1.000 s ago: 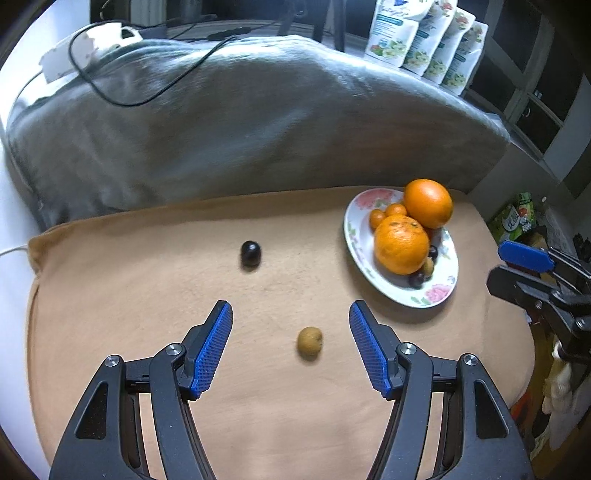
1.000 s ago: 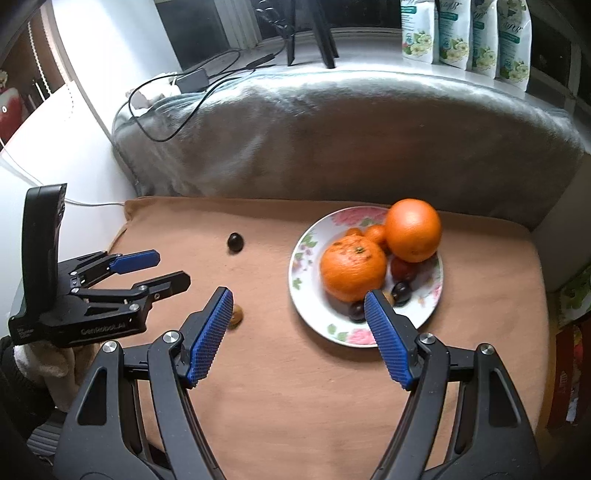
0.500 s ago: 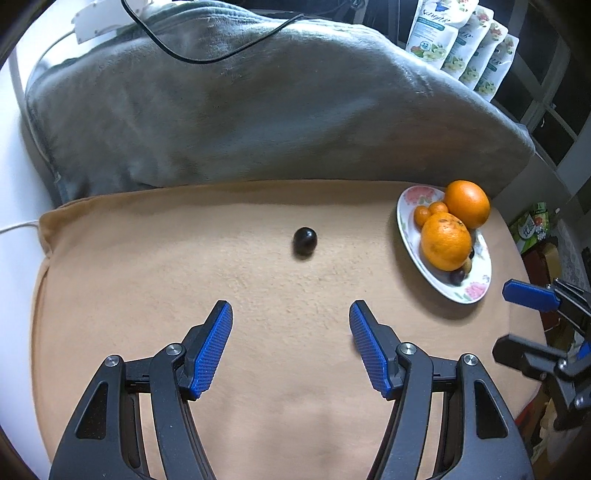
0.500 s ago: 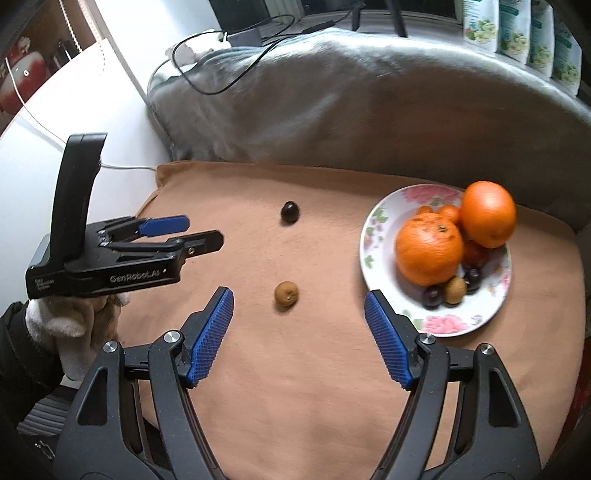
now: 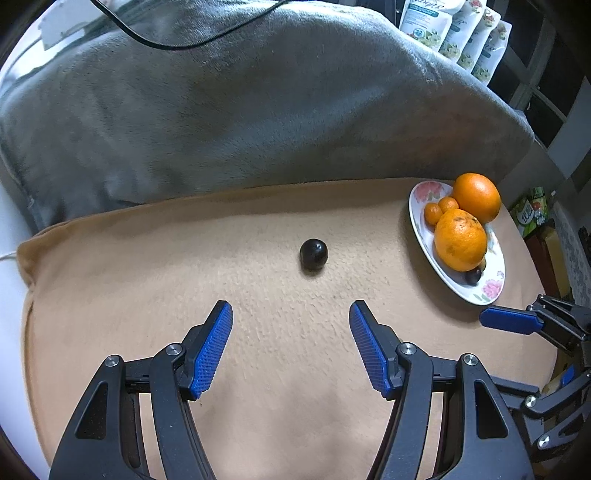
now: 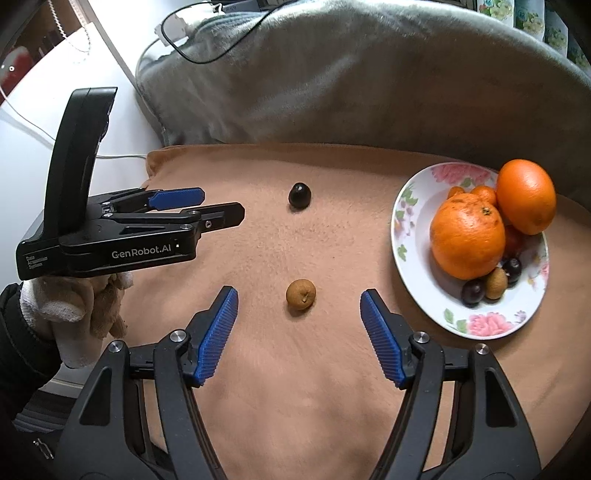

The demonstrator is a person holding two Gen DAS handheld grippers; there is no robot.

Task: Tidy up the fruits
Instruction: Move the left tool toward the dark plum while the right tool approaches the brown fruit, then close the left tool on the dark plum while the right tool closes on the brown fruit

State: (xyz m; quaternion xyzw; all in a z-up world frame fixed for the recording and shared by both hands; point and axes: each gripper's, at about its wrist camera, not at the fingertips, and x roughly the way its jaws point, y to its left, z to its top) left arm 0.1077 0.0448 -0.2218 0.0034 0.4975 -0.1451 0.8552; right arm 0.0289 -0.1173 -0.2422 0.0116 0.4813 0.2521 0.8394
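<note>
A dark round fruit (image 5: 313, 254) lies on the tan cloth (image 5: 147, 280), a little beyond my open left gripper (image 5: 290, 325); it also shows in the right wrist view (image 6: 299, 194). A small brown fruit (image 6: 301, 294) lies between the tips of my open right gripper (image 6: 299, 310), just ahead of them. A flowered white plate (image 6: 410, 206) at the right holds two big oranges (image 6: 467, 236), small orange fruits, dark fruits and a brown one. The plate shows in the left wrist view (image 5: 419, 218) too. Both grippers are empty.
A grey blanket (image 5: 258, 110) bulges behind the cloth, with a black cable on it. White packets (image 5: 454, 29) stand at the far right. The left gripper and gloved hand (image 6: 122, 236) show at the left. The cloth drops off at its right edge.
The left gripper has swung left, from over the brown fruit to facing the dark fruit. The right gripper has swung left from the plate, bringing the brown fruit between its tips.
</note>
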